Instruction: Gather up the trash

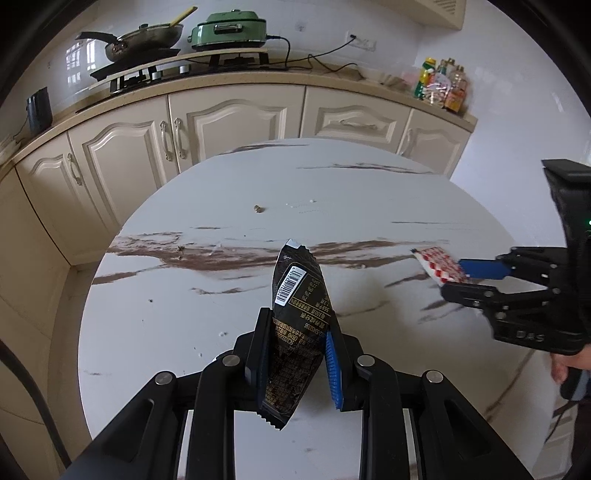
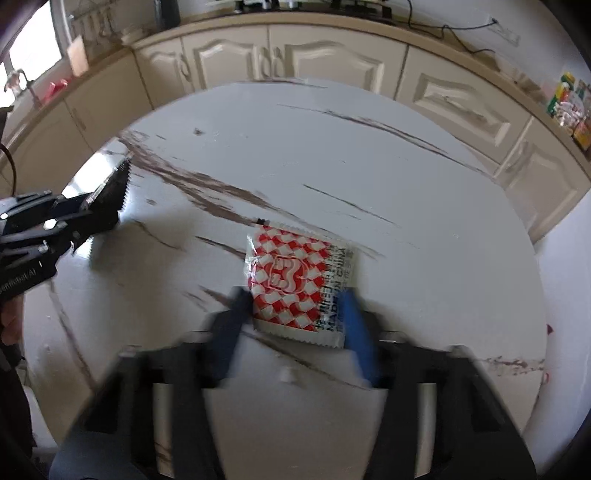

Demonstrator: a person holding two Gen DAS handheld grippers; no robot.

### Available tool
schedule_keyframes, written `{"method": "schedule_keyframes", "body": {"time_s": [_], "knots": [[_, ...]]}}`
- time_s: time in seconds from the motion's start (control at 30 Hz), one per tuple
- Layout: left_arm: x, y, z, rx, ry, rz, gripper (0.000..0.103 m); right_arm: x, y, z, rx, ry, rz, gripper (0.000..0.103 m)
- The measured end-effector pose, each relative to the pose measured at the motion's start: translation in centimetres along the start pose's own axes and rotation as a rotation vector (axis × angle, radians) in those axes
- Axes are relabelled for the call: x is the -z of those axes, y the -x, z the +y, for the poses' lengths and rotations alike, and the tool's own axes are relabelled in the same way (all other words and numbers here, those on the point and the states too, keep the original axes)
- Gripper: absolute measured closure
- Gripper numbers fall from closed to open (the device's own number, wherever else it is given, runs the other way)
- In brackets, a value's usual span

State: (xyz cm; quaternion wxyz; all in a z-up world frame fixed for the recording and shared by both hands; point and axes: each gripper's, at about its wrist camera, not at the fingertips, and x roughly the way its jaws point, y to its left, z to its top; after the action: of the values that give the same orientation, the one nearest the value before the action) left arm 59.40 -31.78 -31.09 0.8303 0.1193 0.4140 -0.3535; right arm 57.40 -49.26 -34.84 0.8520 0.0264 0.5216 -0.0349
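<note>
My left gripper (image 1: 297,325) is shut on a black snack wrapper (image 1: 295,314) with a white barcode, held upright above the round marble table (image 1: 221,206). My right gripper (image 2: 295,310) is shut on a red-and-white checkered packet (image 2: 295,280), held above the table. The right gripper (image 1: 452,278) also shows at the right of the left wrist view with the packet (image 1: 439,264) between its fingers. The left gripper (image 2: 118,195) shows at the left of the right wrist view, holding the black wrapper (image 2: 116,184). The right wrist view is motion-blurred.
Small crumbs (image 1: 258,209) lie on the table top. Cream cabinets (image 1: 221,122) run behind it, with a wok (image 1: 144,38) and a green cooker (image 1: 231,31) on the counter. Bottles and packets (image 1: 441,83) stand at the counter's right end.
</note>
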Motion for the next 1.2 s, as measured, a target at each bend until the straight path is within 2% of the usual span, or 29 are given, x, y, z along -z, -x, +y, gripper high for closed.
{"method": "schedule_keyframes", "body": {"time_s": [0.2,0.23,0.5,0.6,0.73,0.97,1.1,1.2], "knots": [[0.8,1.8,-0.1,-0.008,-0.003,-0.004,0.081,-0.1,-0.1,0.0,0.006,-0.005,-0.001,0.070],[1.0,2.1,-0.2,-0.006,-0.002,-0.004,0.081,-0.1,0.0,0.0,-0.002,-0.010,-0.003,0.096],[2.2,4.6,-0.7,0.004,0.011,-0.011,0.081,0.2,0.1,0.3,-0.002,-0.001,-0.029,0.097],[2.5,5.6,-0.8,0.005,0.020,-0.022,0.081,0.7,1.5,0.6,-0.011,-0.008,-0.089,0.097],[3.4,8.8,-1.0,0.019,0.057,-0.074,0.081,1.0,4.5,2.3,-0.040,0.006,-0.165,0.097],[7.4,16.7,-0.6,-0.027,0.140,-0.197,0.081,1.5,10.1,9.1,-0.150,0.072,-0.290,0.097],[11.6,22.1,0.6,-0.116,0.198,-0.265,0.081,1.7,12.4,15.1,-0.231,0.142,-0.333,0.096],[15.6,25.8,2.4,-0.243,0.253,-0.284,0.080,1.9,12.8,20.0,-0.300,0.199,-0.342,0.096]]}}
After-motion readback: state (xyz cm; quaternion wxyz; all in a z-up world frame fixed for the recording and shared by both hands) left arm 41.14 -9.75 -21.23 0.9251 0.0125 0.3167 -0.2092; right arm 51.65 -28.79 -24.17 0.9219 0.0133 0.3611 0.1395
